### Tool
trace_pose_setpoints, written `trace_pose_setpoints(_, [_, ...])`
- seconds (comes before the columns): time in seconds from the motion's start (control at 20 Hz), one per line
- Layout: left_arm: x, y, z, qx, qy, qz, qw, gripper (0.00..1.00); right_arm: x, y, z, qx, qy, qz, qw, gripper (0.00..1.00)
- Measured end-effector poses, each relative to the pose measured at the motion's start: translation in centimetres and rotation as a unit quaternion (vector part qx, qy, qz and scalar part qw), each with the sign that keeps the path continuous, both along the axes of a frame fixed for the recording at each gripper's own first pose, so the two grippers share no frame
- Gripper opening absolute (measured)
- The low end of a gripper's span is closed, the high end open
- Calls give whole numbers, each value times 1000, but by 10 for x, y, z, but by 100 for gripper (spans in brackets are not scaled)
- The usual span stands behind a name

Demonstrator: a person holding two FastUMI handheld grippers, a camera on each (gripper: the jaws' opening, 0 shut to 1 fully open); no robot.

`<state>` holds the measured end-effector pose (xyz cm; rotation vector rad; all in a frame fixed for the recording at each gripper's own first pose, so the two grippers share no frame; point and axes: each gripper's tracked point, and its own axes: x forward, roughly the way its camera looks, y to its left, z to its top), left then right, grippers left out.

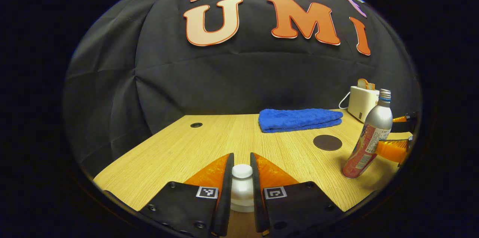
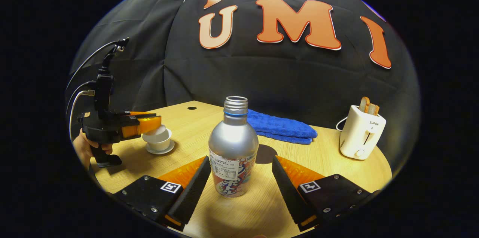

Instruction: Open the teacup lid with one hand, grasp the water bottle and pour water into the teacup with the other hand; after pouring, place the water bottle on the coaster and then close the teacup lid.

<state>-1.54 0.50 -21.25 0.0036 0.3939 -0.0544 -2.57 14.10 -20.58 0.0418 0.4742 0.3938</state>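
In the left gripper view my left gripper point(image 1: 241, 158) is shut on the white knob of the teacup lid point(image 1: 242, 178). The right gripper view shows that gripper point(image 2: 149, 125) at the far left, a hand under it. It holds the lid point(image 2: 157, 131) at the top of the white teacup point(image 2: 159, 143), which stands on a saucer; I cannot tell whether the lid is lifted. The silver water bottle point(image 2: 232, 148), uncapped, stands upright between the spread fingers of my right gripper point(image 2: 241, 160), neither finger touching it. A dark round coaster point(image 2: 266, 154) lies just behind the bottle point(image 1: 368, 137).
A folded blue towel point(image 2: 280, 125) lies at the back of the wooden table point(image 2: 336, 170). A white toaster point(image 2: 361, 131) with bread in it stands at the back right, its cord behind it. A small round hole point(image 1: 196, 125) is near the table's far left edge.
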Motion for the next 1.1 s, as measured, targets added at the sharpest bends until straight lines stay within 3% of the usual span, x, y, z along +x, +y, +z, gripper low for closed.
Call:
trace_pose_setpoints(0.6, [-13,41,19,15,-36,42,998,30,0,20,-29,0,63,-15,998,95])
trace_pose_setpoints(0.8, [-21,63,22,23,-42,58,997,30,1,28,-33,-28,62,-17,998,83])
trace_pose_setpoints(1.1, [-33,93,20,13,-38,80,996,30,12,28,-14,-91,30,-3,995,80])
